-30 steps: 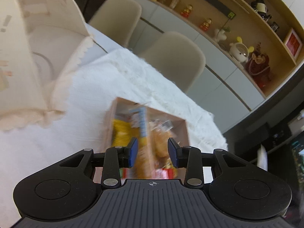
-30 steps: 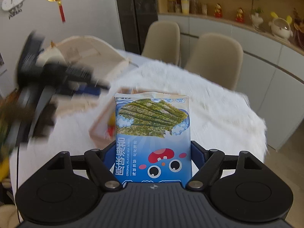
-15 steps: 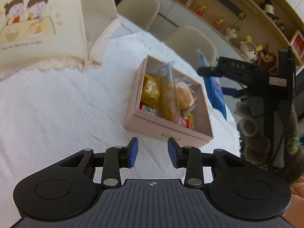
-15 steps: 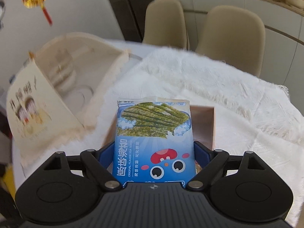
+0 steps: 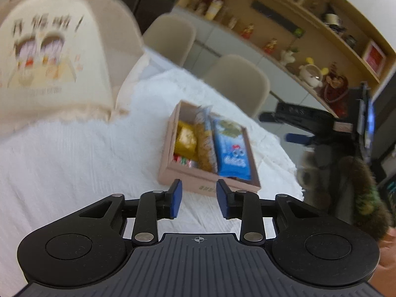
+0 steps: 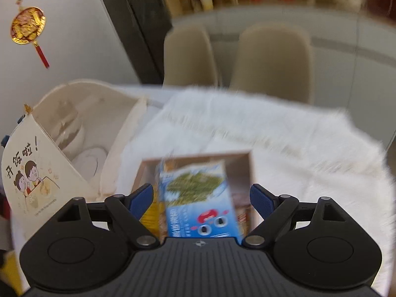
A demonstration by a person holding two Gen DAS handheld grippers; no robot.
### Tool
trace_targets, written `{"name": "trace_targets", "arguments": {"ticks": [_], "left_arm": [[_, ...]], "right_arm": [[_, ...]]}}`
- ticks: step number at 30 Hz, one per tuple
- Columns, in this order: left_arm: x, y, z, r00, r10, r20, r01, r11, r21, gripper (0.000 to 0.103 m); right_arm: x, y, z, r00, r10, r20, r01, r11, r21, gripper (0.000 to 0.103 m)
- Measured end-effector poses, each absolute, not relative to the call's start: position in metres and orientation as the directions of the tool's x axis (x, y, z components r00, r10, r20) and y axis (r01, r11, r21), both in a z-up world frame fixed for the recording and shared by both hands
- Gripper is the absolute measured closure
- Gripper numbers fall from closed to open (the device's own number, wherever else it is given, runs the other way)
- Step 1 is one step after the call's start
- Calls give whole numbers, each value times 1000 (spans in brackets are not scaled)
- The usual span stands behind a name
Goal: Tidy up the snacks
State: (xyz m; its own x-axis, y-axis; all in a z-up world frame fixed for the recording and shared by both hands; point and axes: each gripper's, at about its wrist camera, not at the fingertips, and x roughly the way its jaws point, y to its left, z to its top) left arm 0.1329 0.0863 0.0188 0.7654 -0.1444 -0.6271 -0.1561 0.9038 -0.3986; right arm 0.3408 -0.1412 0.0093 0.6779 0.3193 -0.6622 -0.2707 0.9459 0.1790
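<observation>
The left gripper (image 5: 198, 199) hangs short of the cardboard box (image 5: 188, 182), jaws closing on nothing, while the right gripper (image 6: 201, 199) holds its jaws spread clear of the blue seaweed packet (image 6: 198, 203), which lies in the box just ahead.

One open cardboard box (image 5: 209, 188) sits on the counter (image 5: 74, 163). Inside it are one blue seaweed packet (image 5: 231, 149), one yellow packet (image 5: 185, 138), one long orange snack bag (image 5: 205, 143) and one small red-and-green packet (image 5: 182, 160); anything more is too blurred to count. One cream food cover (image 5: 52, 57). Two beige chairs (image 6: 272, 59).
</observation>
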Motion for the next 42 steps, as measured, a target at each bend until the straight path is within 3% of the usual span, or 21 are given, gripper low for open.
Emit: {"name": "trace_targets", "arguments": {"ticks": [3,5,7,13,21,42], "left_arm": [[124,67,34,769,-110,-629,-121,942,-312,75],[119,50,42,764,-100,-637,-93,960,-262,84],[118,35,47,747,-106,-657,-68,970,-234,84],[126,6,42,670,-179,-720,-13,967,-253,86],[114,-21,46,661,-47,-749,-52,993,-108,86],[109,-22,41,626,-52,-778,-47,993,-104,86]], "right_arm": [[281,-148,37,716,254,-650,-311,950,29,17],[241,-154,46,736,226,-638,-317,948,-31,17],[206,-158,48,750,171,-639,-281,957,-73,17],[172,-169,32,552,298,-779,-331,936,123,16],[153,-183,25,556,248,-793,-286,953,98,16],[149,-181,22,540,251,-804,-296,950,98,16]]}}
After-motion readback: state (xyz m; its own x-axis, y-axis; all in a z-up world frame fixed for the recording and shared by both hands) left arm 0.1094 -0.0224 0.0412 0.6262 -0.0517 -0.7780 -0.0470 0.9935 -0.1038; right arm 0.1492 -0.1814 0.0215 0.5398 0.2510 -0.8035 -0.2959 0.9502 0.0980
